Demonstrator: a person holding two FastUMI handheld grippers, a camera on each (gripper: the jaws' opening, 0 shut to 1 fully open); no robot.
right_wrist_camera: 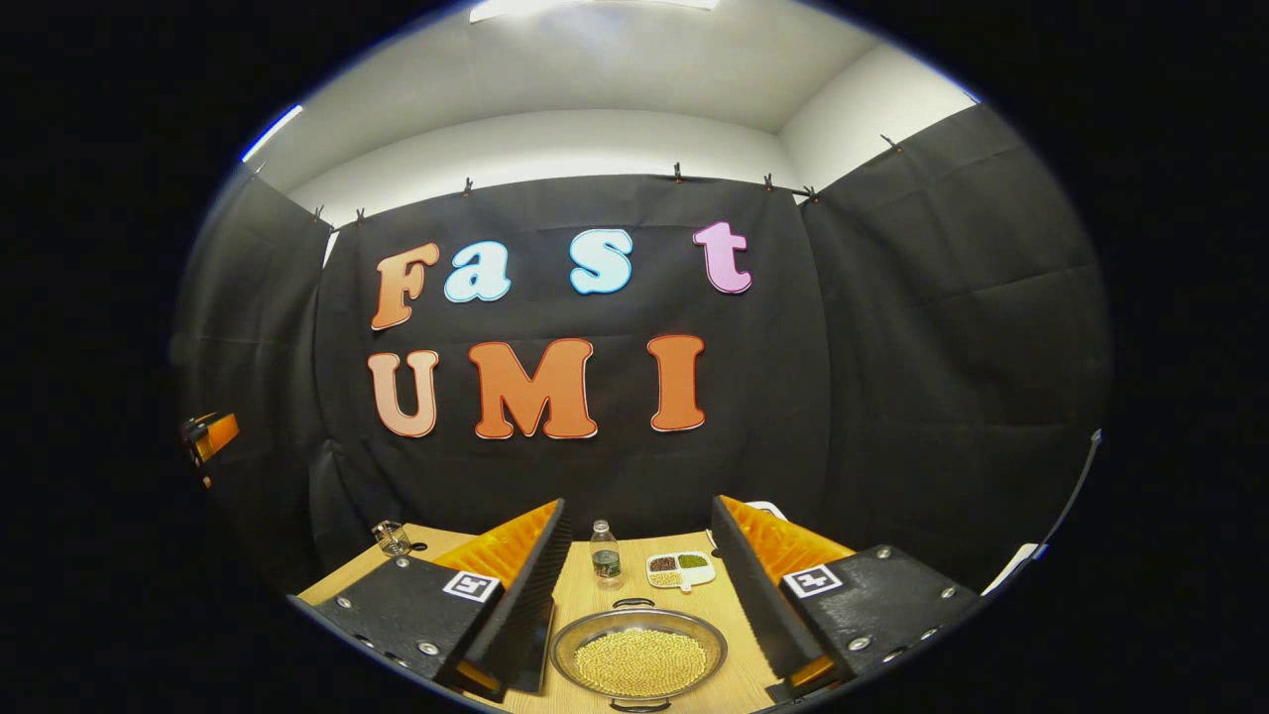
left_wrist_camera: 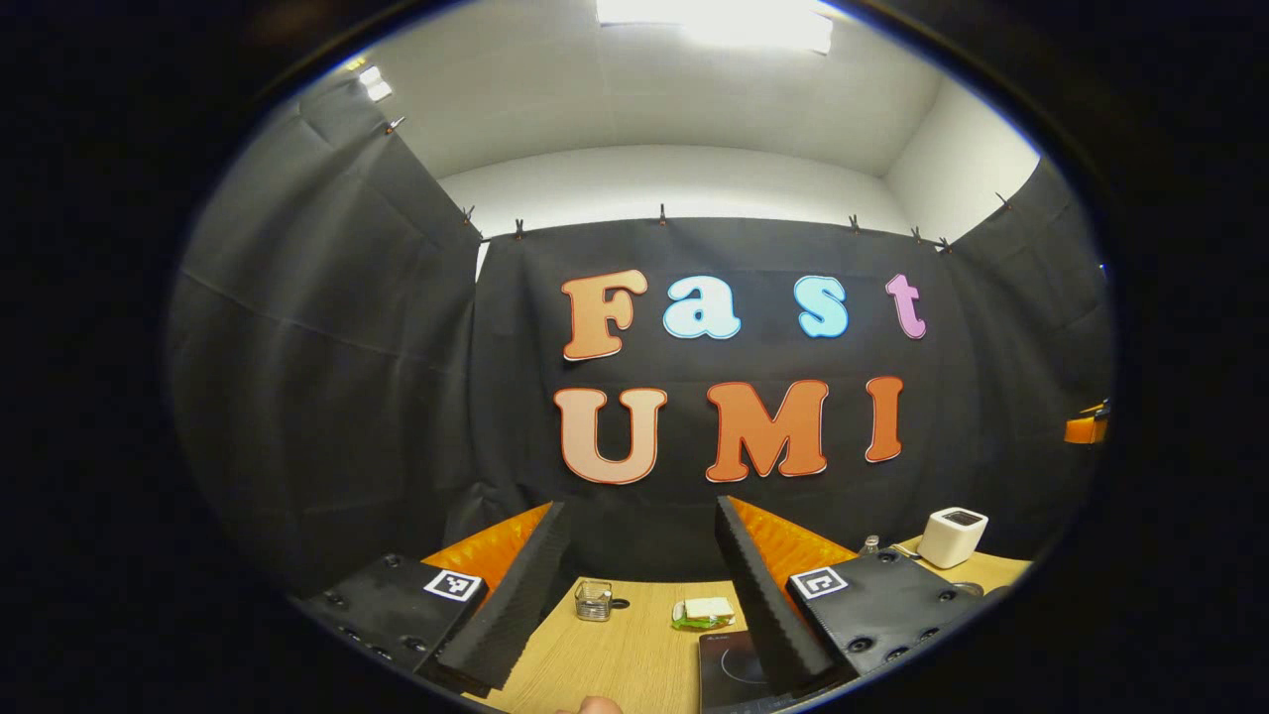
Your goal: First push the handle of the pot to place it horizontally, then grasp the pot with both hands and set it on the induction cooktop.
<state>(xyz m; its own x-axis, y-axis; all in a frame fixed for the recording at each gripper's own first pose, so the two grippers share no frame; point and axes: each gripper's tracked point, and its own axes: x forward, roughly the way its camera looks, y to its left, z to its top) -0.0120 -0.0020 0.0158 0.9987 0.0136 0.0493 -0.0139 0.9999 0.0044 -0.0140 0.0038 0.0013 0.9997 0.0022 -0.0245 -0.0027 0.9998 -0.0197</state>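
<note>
A shallow steel pot filled with yellow beans sits on the wooden table, low in the right gripper view. One loop handle points away from me and the other points toward me. My right gripper is open above the near side of the pot, and the pot shows between its fingers. The black induction cooktop lies low in the left gripper view, partly hidden behind one finger. My left gripper is open and holds nothing.
Behind the pot stand a small water bottle and a divided dish of beans. A glass jar and a green and white sponge lie beyond the cooktop. A white box stands at the far right. Black cloth walls close the table's back.
</note>
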